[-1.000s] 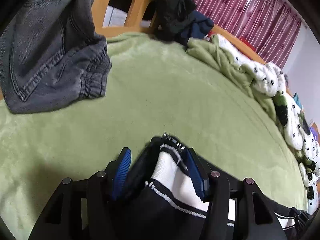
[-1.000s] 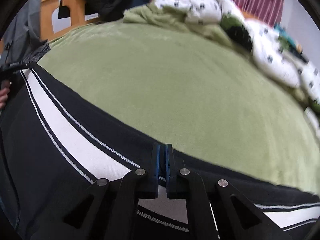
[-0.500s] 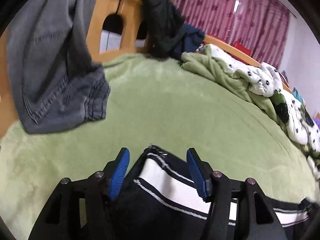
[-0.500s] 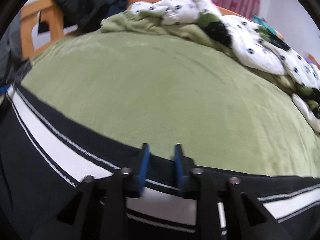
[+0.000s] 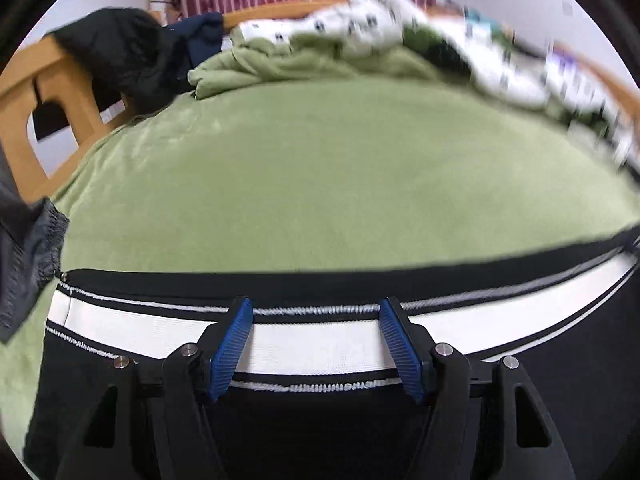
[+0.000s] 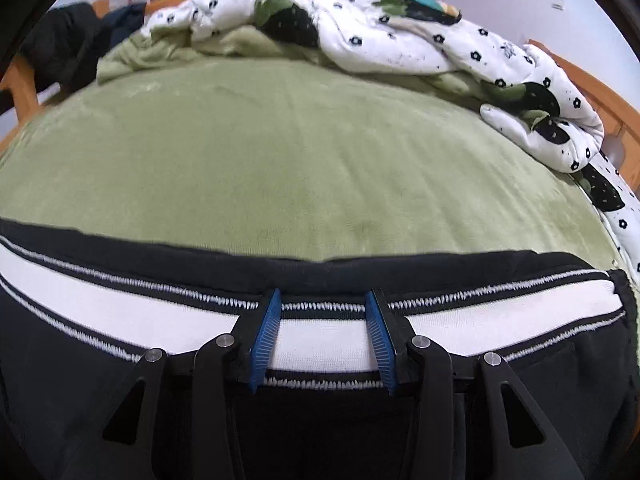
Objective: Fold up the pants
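Green blanket (image 6: 304, 152) on the bed, black pants (image 5: 320, 432) near.
My left gripper (image 5: 316, 344) and right gripper (image 6: 322, 334) both gape wide above the white stripe (image 6: 320, 344), gripping nothing.

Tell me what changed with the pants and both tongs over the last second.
Both let go: the left tongs and right tongs, clamped on the black pants a second ago, now stand open over the white side stripe. The pants lie flat on the green blanket, which stayed put.

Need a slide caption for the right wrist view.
Open right tongs over black pants with a white side stripe, on green blanket.
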`<state>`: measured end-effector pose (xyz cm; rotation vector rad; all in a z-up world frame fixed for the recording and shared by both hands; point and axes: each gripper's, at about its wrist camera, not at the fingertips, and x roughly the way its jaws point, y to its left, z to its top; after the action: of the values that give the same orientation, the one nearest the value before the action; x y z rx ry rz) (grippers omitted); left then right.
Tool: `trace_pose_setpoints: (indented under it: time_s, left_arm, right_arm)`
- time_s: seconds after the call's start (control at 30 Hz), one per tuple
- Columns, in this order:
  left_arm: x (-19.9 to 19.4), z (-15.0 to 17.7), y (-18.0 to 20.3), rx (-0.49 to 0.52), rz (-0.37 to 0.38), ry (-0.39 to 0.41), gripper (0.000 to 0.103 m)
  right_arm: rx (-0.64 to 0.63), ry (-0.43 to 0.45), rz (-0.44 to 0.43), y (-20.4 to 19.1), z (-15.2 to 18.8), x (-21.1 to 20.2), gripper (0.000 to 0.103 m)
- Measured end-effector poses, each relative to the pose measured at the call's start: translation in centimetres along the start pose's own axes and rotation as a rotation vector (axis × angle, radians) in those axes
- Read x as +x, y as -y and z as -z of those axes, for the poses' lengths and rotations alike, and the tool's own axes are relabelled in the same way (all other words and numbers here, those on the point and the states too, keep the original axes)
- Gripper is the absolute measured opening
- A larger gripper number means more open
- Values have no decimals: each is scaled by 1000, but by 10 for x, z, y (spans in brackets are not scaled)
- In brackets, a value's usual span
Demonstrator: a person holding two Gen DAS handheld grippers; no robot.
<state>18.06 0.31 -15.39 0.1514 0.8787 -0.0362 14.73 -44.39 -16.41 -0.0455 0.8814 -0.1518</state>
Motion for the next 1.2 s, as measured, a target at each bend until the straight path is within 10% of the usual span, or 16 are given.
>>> trace_pose_setpoints:
  time_s: [0.23,0.57,0.83,1.2]
  left_arm:
    - [4,3,-44,-179,29,-43,67]
    - [-95,69,29,-59,425,42,67]
    - [-115,135,36,70,176,63,70]
    - [-112,159,-146,-378,-28,75,71]
  right_arm:
    - [5,11,40,-3,-1,2,43]
    - [-15,91,125,-37,-2,-61,47]
    - [27,139,-22,-70,8,-118,51]
    - [185,95,-199,-108,14,-148,52]
